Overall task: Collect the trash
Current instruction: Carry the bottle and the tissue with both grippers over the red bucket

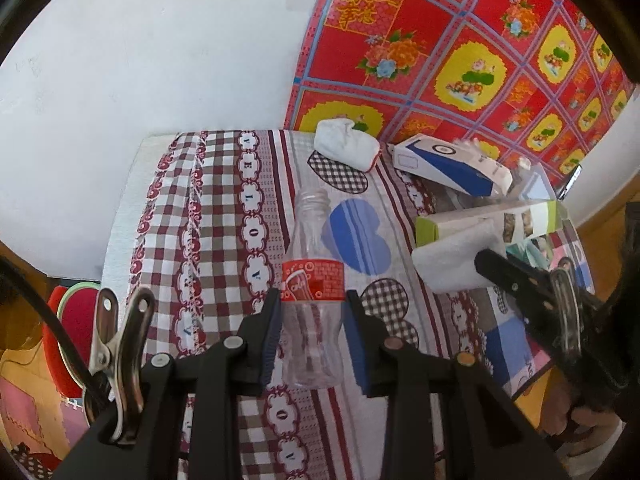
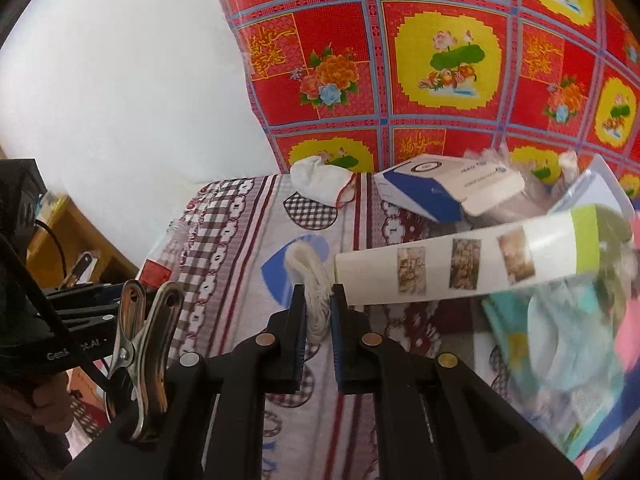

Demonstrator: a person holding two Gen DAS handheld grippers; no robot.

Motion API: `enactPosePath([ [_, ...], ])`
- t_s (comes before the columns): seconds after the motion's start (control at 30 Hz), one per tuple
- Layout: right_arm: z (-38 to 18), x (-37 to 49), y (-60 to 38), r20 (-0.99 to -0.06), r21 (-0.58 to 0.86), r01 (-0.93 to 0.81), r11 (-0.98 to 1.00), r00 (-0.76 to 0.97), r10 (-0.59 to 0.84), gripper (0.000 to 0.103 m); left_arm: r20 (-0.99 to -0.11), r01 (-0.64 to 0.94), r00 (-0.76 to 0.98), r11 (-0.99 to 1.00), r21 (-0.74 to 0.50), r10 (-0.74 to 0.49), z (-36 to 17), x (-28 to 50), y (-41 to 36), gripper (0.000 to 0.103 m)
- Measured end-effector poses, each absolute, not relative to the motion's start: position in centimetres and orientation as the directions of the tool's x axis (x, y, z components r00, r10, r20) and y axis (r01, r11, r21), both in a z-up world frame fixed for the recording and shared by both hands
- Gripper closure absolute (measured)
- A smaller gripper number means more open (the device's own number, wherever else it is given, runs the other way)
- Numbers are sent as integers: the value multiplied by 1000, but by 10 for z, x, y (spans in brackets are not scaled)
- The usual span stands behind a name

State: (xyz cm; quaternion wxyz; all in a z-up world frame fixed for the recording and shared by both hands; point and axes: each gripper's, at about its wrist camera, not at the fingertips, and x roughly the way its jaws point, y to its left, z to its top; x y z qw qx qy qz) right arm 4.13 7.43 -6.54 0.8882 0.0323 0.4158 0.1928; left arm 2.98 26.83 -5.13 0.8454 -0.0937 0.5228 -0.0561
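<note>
Bottle, plastic, clear: one (image 1: 313, 296). Uncapped, empty, red label band round its middle; pinched at the lower body between the pads of the left gripper (image 1: 312, 340), neck pointing away over the bed (image 1: 224, 208).

Tissue wad, white, crumpled: one (image 2: 314, 300). Clamped between the fingers of the right gripper (image 2: 316, 312), which is closed tight on it; the wad's loose end curls up above the fingertips, over the blue heart printed on the bed cover.

Carton, long, white with a lime-green end and three small brown pictures: one (image 2: 472, 264). Lies just beside the right gripper, to its right.

Carton, white and blue: one (image 2: 444, 188). Lies near the far edge of the bed, flap open.

Cloth bundle, white with red edging: one (image 2: 320, 182). Sits at the far edge, left of the white-and-blue carton.

Hanging cloth, red with yellow medallions and flowers: one (image 2: 420, 60). Behind the bed.

Further clutter at the right is blurred; count not possible.
</note>
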Motion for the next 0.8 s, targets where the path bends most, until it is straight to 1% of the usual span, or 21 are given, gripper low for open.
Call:
enactPosePath([
  [0.27, -61, 26, 81, -725, 211, -313, 926, 586, 363, 91, -871, -8, 451, 975, -222, -195, -49, 14, 271, 71],
  [0.8, -76, 4, 90, -735, 273, -404, 873, 498, 461, 91, -879, -114, 459, 973, -203, -129, -43, -23, 280, 71],
])
